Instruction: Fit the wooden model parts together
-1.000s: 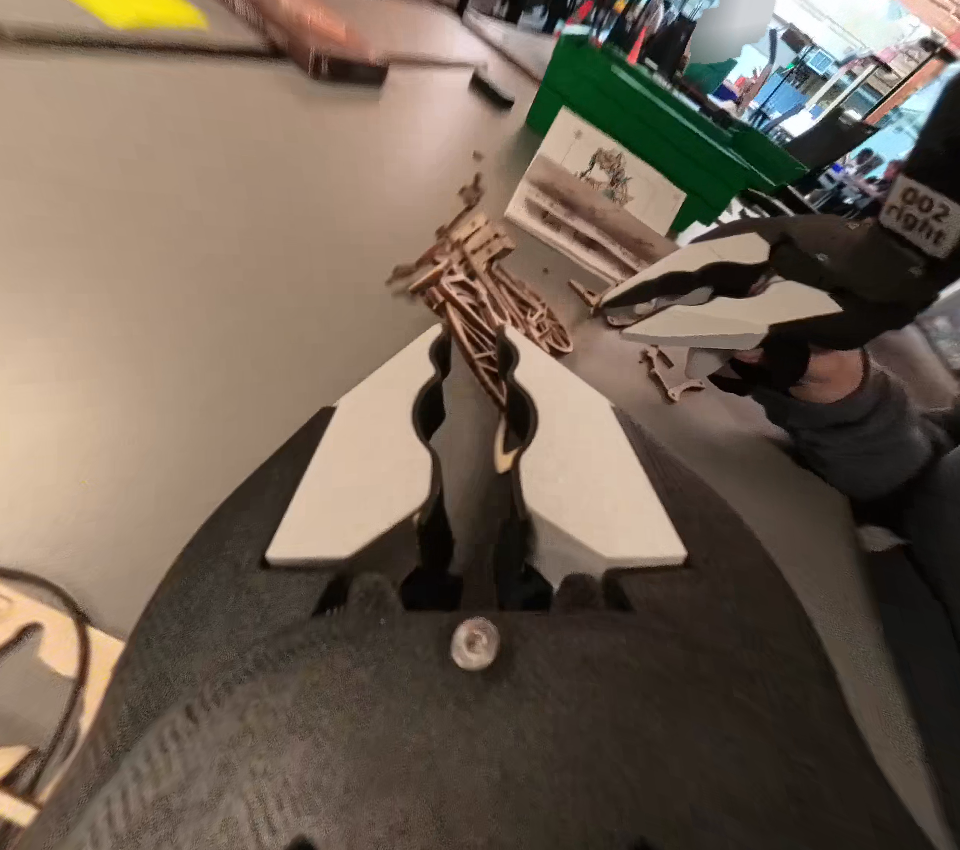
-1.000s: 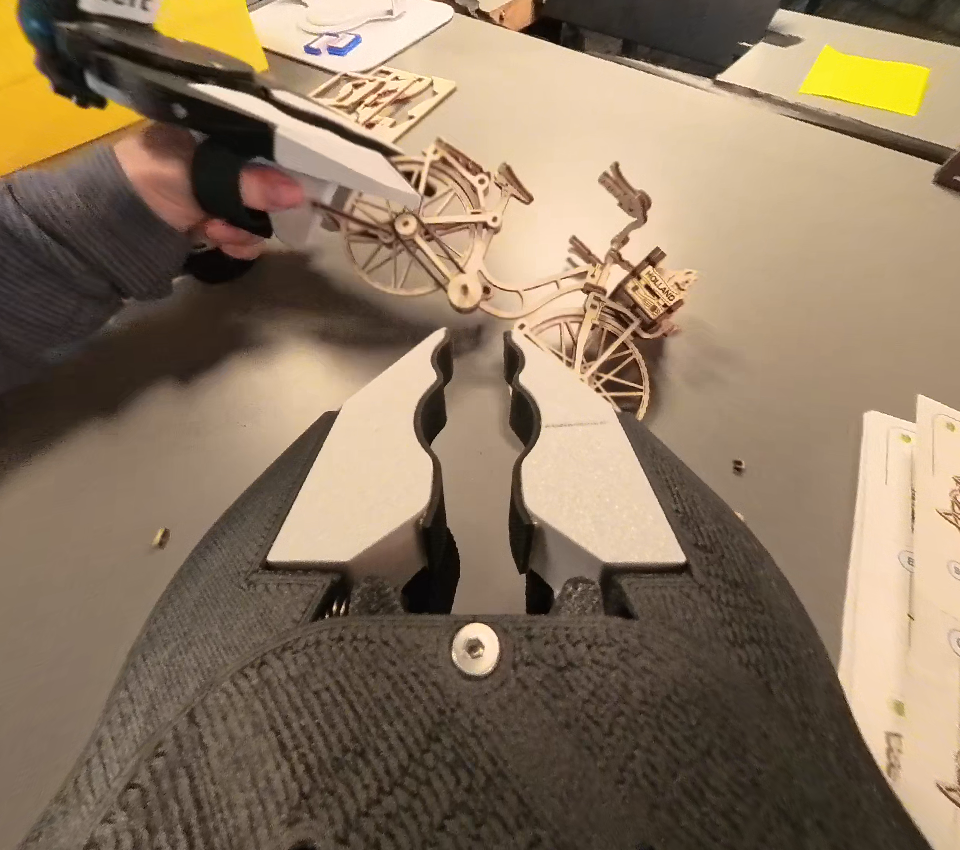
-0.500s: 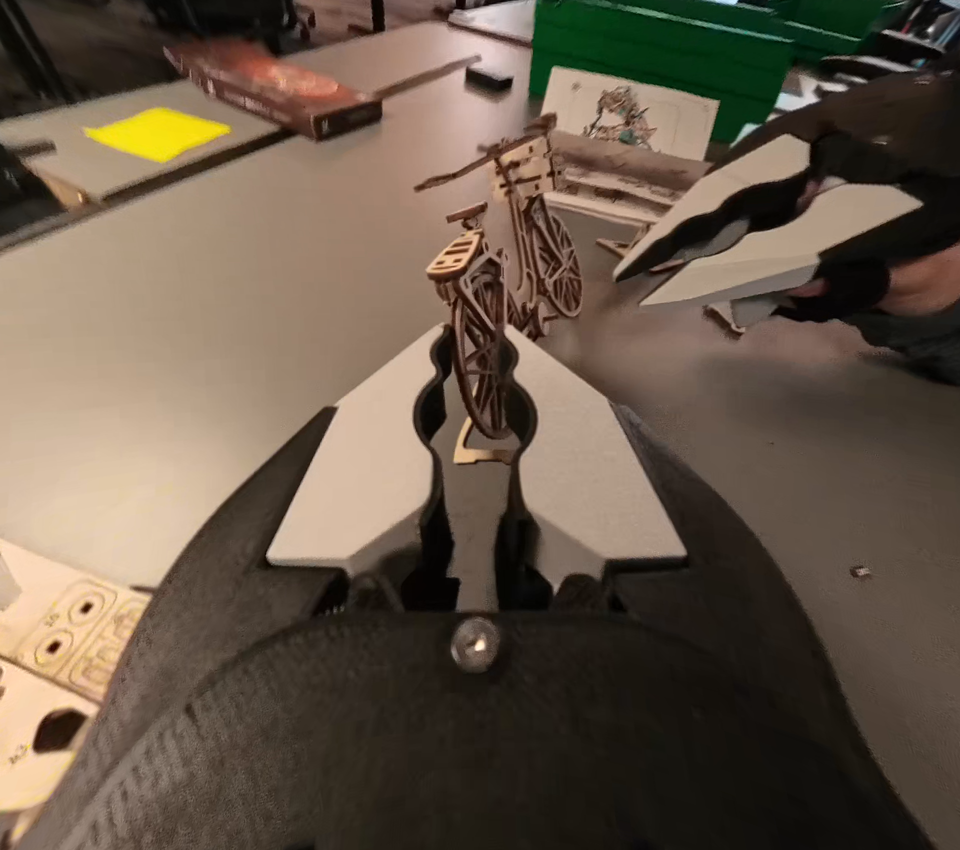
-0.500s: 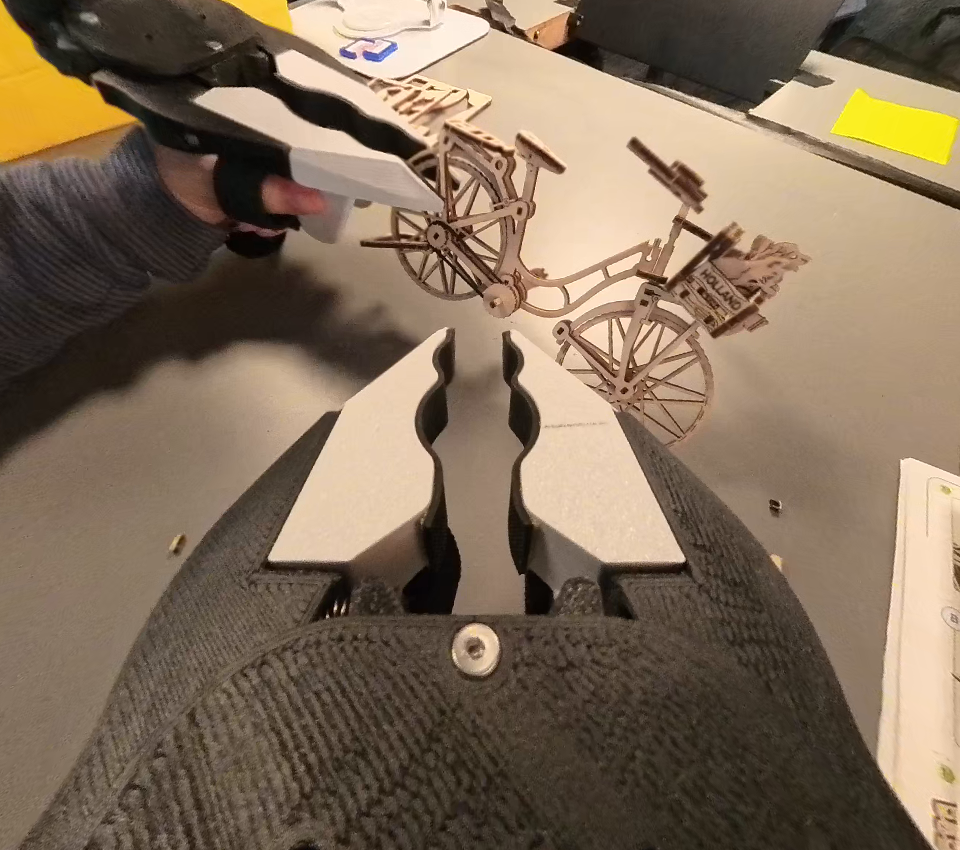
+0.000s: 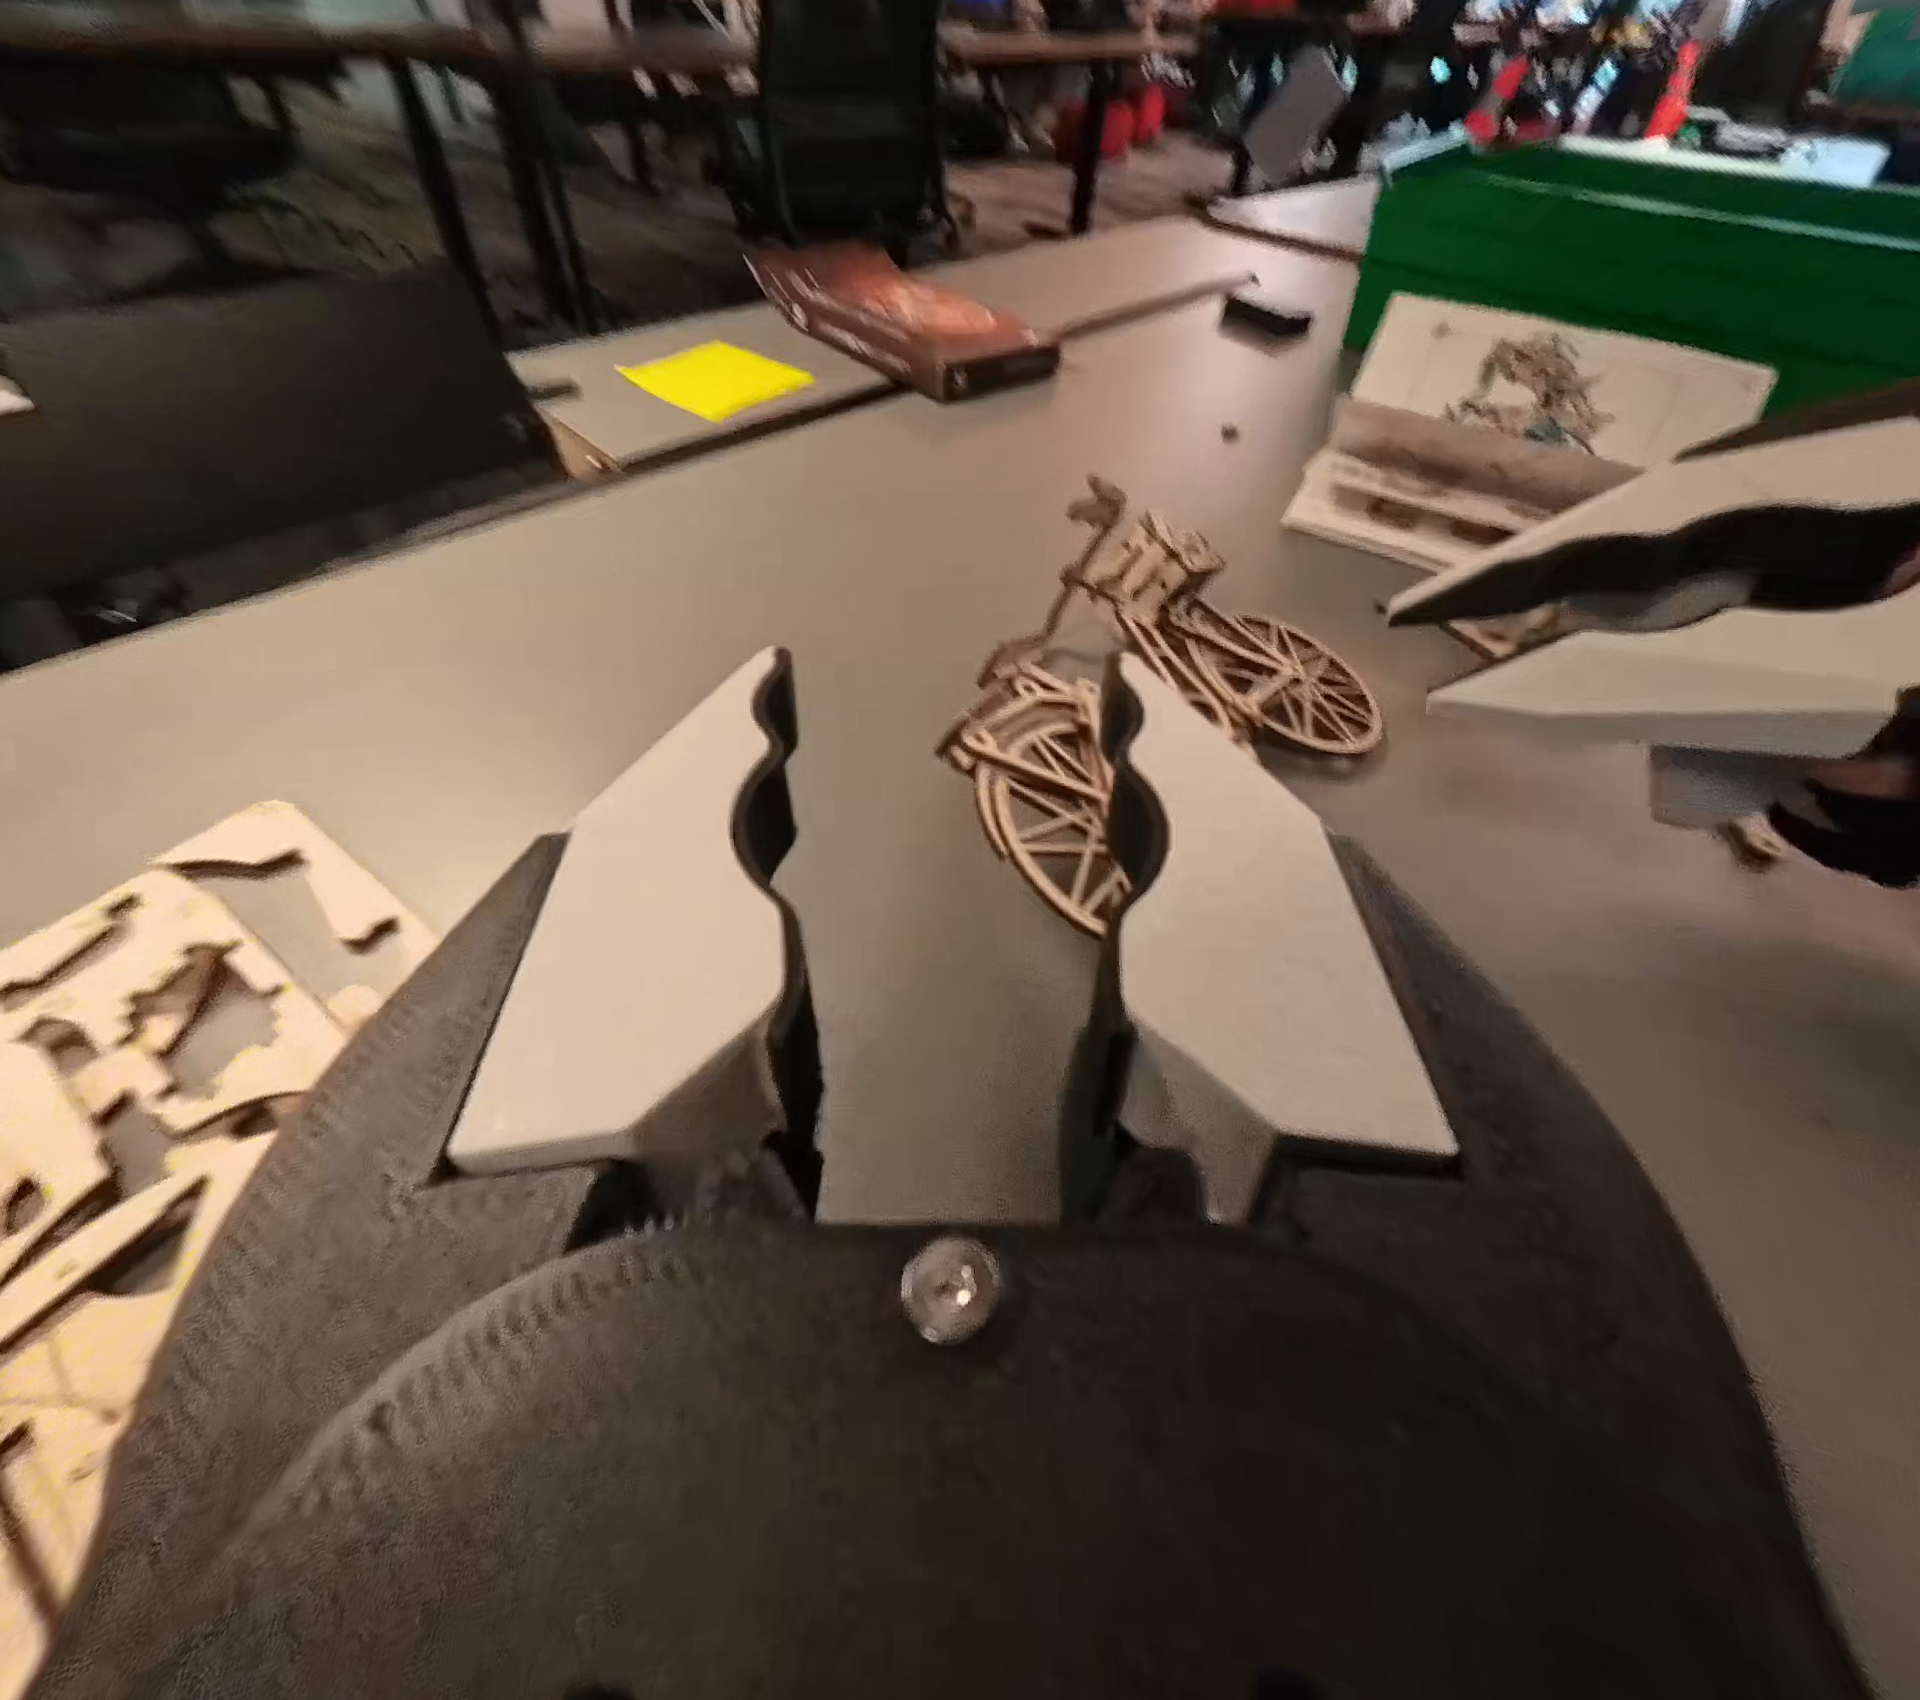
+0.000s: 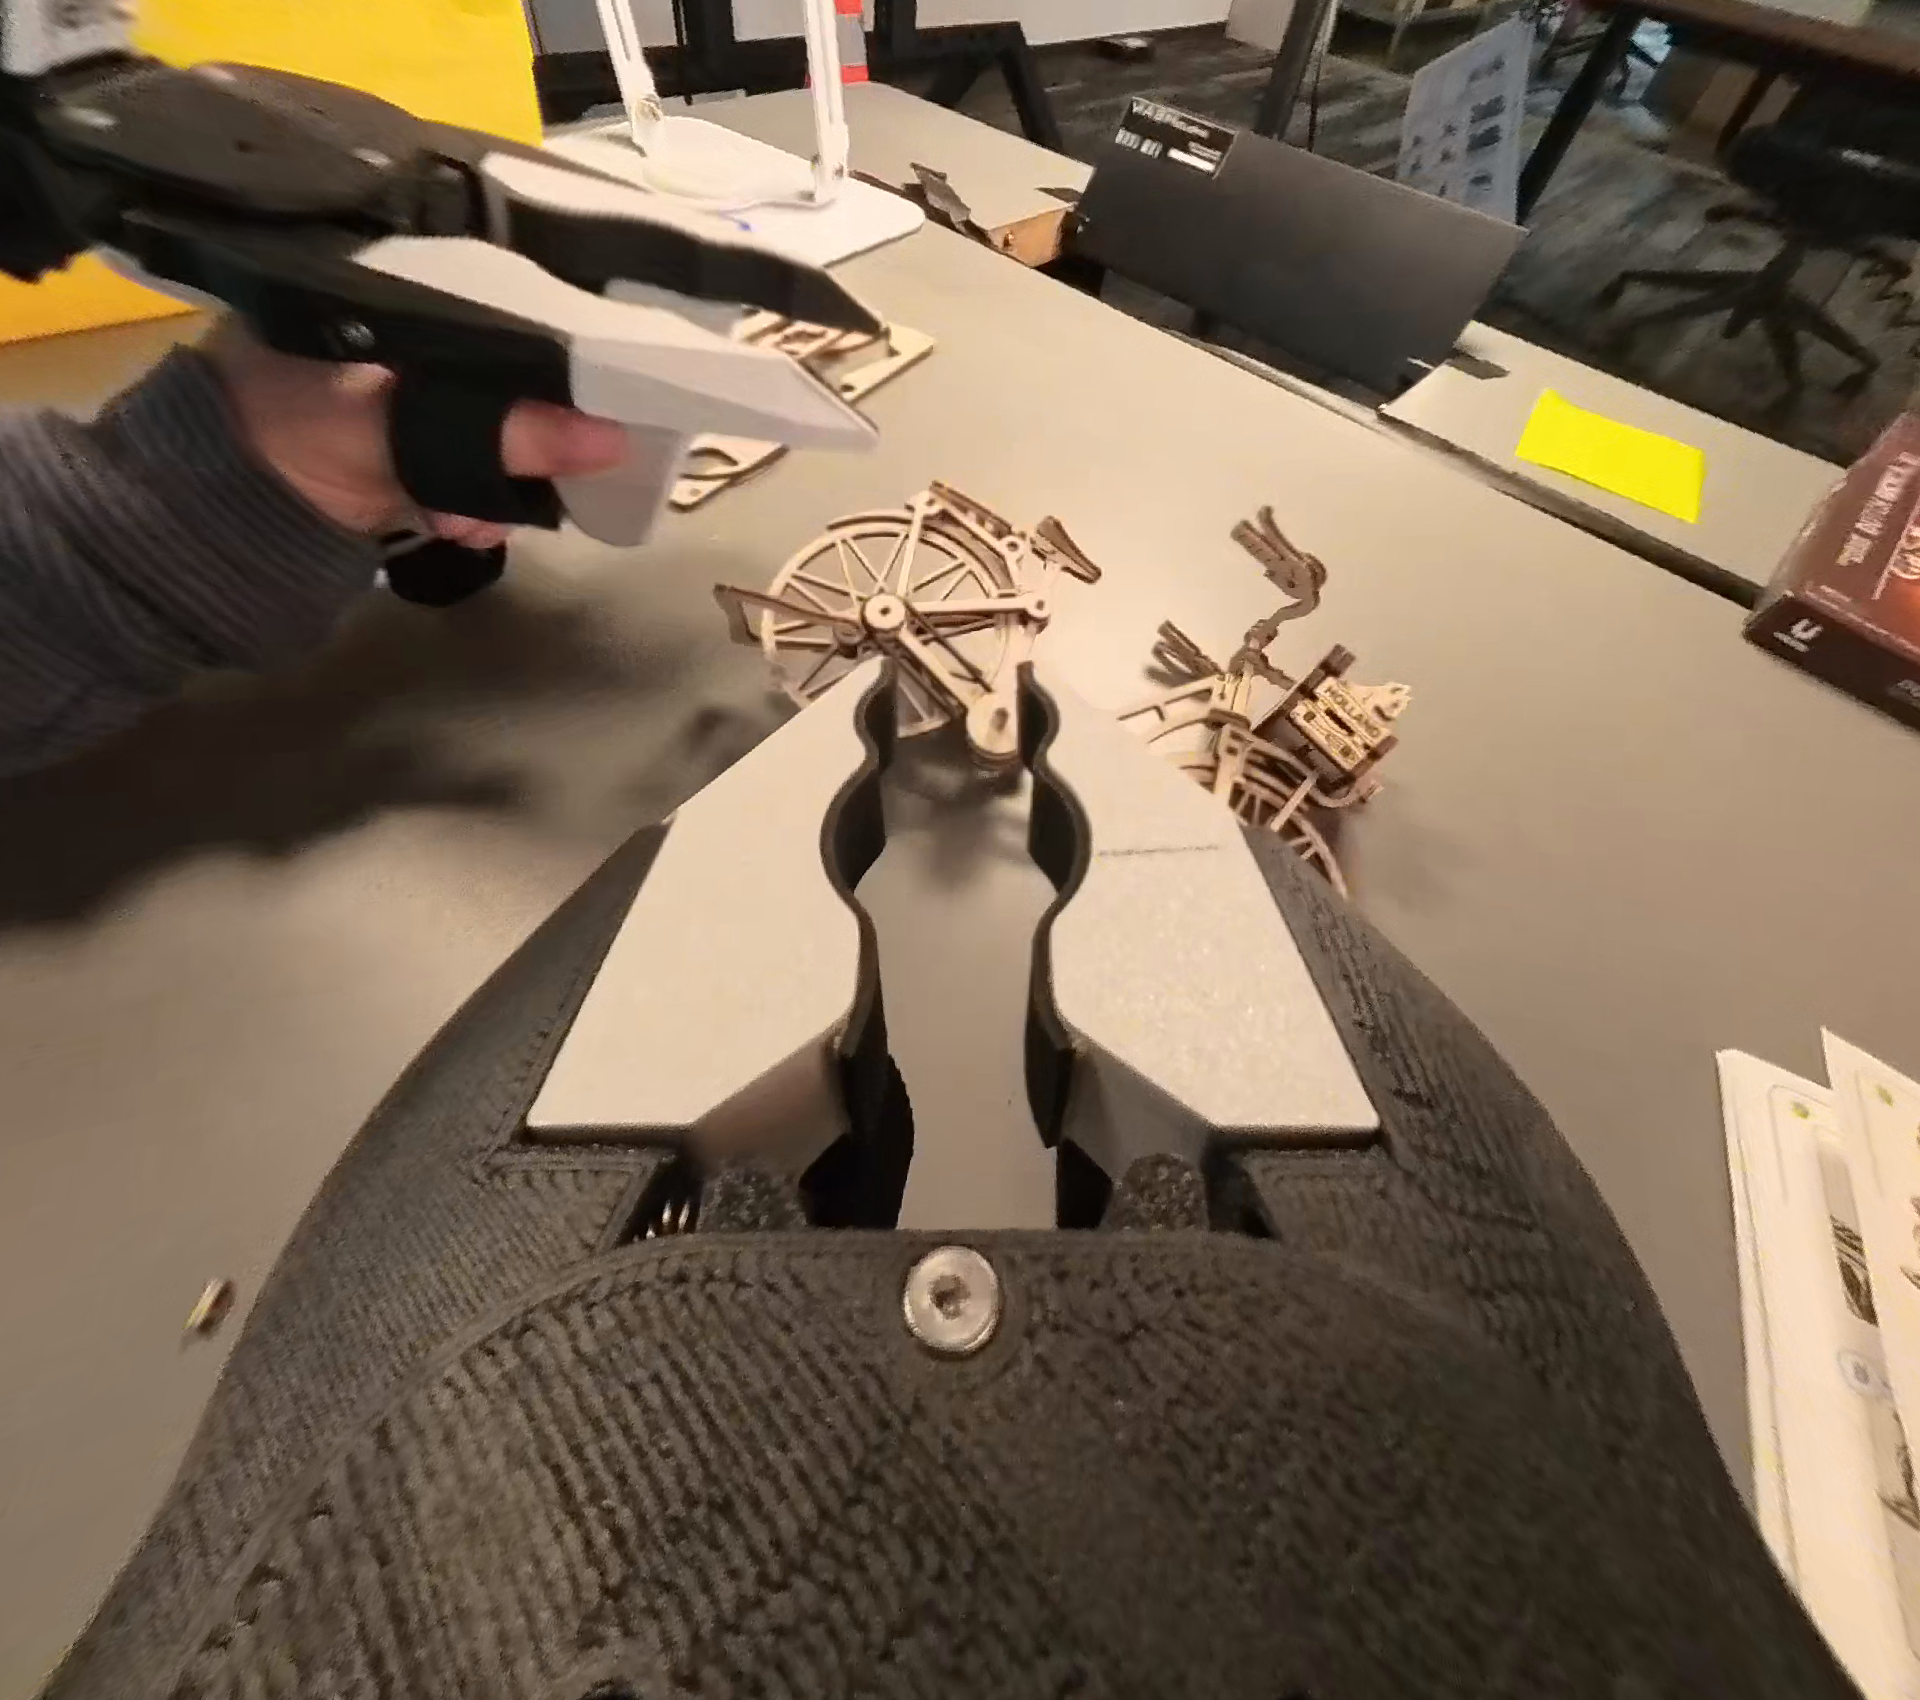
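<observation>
The assembled wooden bicycle model [image 5: 1164, 559] lies on its side on the grey table [image 5: 416, 663]. In the right wrist view its rear wheel [image 6: 894, 611] is just beyond my fingertips and its basket end [image 6: 1330, 715] lies to the right. My left gripper [image 5: 945, 674] is open and empty, raised a little behind the rear wheel. It also shows in the right wrist view [image 6: 873, 383], held by a hand. My right gripper [image 6: 951, 694] is open and empty, with the bicycle's crank showing between its tips. In the left wrist view it [image 5: 1413, 653] hovers just right of the front wheel.
Cut-out wooden sheets [image 5: 156, 1027] lie at the near left. Instruction booklets [image 5: 1507, 445] and a green crate [image 5: 1642, 268] are at the far right. A brown box [image 5: 904, 320] and a yellow note [image 5: 712, 381] lie at the back. A yellow bin [image 6: 332, 29] and a white stand base [image 6: 748, 196] are beyond the left gripper.
My left gripper held the bicycle upright by its rear wheel; it has since opened and drawn back, and the bicycle now lies on the table. My right gripper has moved closer to it.
</observation>
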Tool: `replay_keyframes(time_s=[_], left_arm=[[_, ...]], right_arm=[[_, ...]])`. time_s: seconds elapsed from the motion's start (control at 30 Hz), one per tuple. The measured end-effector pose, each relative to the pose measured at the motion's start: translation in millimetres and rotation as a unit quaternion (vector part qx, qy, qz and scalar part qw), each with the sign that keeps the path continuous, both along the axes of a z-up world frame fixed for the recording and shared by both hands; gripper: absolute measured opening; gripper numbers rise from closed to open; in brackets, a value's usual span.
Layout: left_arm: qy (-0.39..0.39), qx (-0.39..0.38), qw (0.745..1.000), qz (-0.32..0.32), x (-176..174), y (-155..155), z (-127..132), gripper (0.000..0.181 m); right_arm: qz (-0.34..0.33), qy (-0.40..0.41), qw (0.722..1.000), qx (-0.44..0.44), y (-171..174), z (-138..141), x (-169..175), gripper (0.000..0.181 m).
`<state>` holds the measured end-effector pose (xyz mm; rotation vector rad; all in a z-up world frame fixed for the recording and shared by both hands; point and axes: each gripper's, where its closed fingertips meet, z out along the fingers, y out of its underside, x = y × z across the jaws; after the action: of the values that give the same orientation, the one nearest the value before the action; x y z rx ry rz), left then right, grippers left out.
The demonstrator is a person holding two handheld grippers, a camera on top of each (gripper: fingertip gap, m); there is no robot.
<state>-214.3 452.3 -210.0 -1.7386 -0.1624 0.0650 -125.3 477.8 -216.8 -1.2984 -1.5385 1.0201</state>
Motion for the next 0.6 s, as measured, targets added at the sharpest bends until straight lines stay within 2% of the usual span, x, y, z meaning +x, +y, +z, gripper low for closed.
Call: replay_keyframes(time_s=[0.17, 0.4, 0.43, 0.5, 0.6], left_arm=[[0.073, 0.051, 0.994, 0.068, -14.9, -8.7, 18.5, 0.068], [0.071, 0.041, 0.994, 0.070, -12.9, -1.9, 11.5, 0.088], [0.067, 0.038, 0.995, 0.071, -13.2, -1.5, 10.8, 0.089], [0.045, 0.033, 0.996, 0.066, -12.0, -1.3, 10.4, 0.082], [0.020, 0.047, 0.996, 0.071, -15.7, -3.2, 14.5, 0.089]], right_arm=[[-0.031, 0.030, 0.999, 0.004, 6.1, 12.8, -8.8, 0.030], [-0.068, 0.050, 0.996, 0.026, 7.3, 19.6, -22.9, 0.053], [-0.066, 0.053, 0.996, 0.025, 5.5, 21.4, -23.7, 0.054], [-0.040, 0.053, 0.998, 0.010, -4.2, 24.1, -23.5, 0.042], [-0.038, 0.071, 0.996, 0.022, -5.7, 34.3, -20.1, 0.043]])
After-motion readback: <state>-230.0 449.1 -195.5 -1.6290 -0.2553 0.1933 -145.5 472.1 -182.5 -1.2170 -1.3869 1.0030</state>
